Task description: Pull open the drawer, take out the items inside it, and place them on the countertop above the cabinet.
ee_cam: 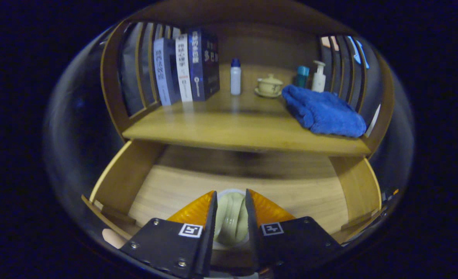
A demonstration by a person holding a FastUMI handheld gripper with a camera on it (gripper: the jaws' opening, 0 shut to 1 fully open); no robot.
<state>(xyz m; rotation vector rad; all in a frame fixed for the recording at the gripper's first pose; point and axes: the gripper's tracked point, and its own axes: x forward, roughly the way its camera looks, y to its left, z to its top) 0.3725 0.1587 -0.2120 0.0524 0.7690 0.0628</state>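
Wooden drawer open under countertop; gripper fingers pinch pale green ribbed item above drawer floor. Lift straight, clear the countertop lip, avoid blue towel.

The wooden countertop carried a row of upright books against its left side, a small white bottle beside them, a lidded cup on a saucer, a teal bottle, a pump bottle and a folded blue towel on the right. Below it the open drawer held a pale green object on its floor, with the gripper fingers pressing on either side of it.
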